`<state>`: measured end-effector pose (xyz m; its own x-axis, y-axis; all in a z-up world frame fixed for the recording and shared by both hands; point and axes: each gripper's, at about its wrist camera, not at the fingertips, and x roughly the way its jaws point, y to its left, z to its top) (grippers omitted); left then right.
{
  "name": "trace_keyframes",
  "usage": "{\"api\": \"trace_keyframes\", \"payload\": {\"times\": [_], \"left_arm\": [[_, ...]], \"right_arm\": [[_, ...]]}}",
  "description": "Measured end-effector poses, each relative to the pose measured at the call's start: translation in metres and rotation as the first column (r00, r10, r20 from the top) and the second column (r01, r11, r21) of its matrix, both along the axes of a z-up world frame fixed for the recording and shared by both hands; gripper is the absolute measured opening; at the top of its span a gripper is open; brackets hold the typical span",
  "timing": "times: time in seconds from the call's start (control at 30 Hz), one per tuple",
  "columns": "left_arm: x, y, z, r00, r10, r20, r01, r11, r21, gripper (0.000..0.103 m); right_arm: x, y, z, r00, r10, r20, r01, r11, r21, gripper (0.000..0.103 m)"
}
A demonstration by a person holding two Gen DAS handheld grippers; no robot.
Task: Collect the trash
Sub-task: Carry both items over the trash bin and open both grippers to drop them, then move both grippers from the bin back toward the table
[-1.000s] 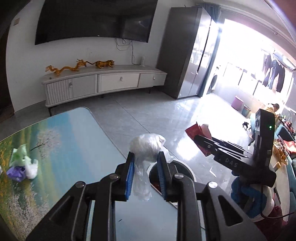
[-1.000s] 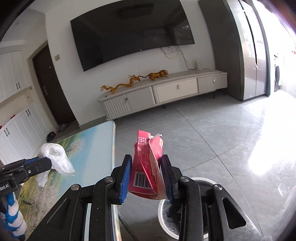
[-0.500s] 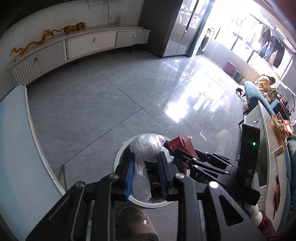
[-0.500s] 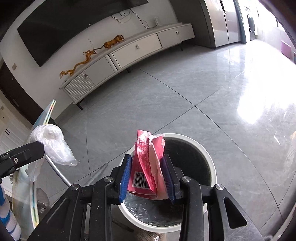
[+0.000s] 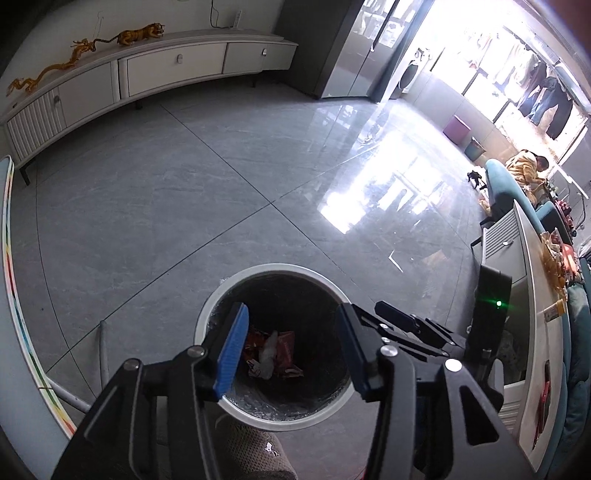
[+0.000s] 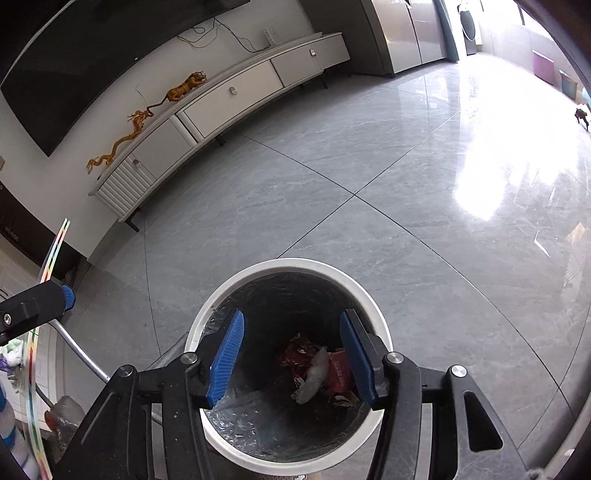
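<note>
The bin is seen at lower centre of both wrist views, with wrappers lying in its bottom; a cabinet is set along the wall at upper left, figurines on it

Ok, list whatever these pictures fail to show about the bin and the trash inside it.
- Bin near rim, both views: covered by gripper bodies.
- Trash in the bin, both views: dim, piled, pieces uncountable.
- Wrapper print, right wrist view: too small.
- Bin's outer wall: hidden, seen from above.
</note>
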<state>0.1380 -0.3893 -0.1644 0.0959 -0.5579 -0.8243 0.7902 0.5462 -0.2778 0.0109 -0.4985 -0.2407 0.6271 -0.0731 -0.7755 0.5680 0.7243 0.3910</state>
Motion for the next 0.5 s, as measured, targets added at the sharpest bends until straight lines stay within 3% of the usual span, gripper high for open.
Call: {"api": "trace_keyframes", "payload": {"times": [0.13, 0.23, 0.4, 0.5], "left_arm": [[-0.004, 0.011, 0.017, 0.997, 0.053, 0.054, -0.051, 0.998, -0.037, 0.048], [-0.009, 0.026, 0.04, 0.984, 0.107, 0.142, -0.098, 0.993, -0.064, 0.048], [-0.016, 0.063, 0.073, 0.945, 0.22, 0.243, -0.195, 0.973, -0.121, 0.048], [-0.018, 0.092, 0.092, 0.907, 0.292, 0.303, -0.259, 0.955, -0.144, 0.048]], "right_arm": [[-0.008, -0.001, 0.018, 0.999, -0.019, 0.026, 0.019, 1.0, -0.019, 0.054], [-0.011, 0.003, 0.034, 0.998, -0.017, 0.053, 0.019, 0.999, -0.037, 0.054], [-0.014, 0.018, 0.069, 0.993, 0.002, 0.117, 0.008, 0.997, -0.08, 0.057], [-0.014, 0.032, 0.093, 0.987, 0.025, 0.16, -0.008, 0.994, -0.111, 0.061]]}}
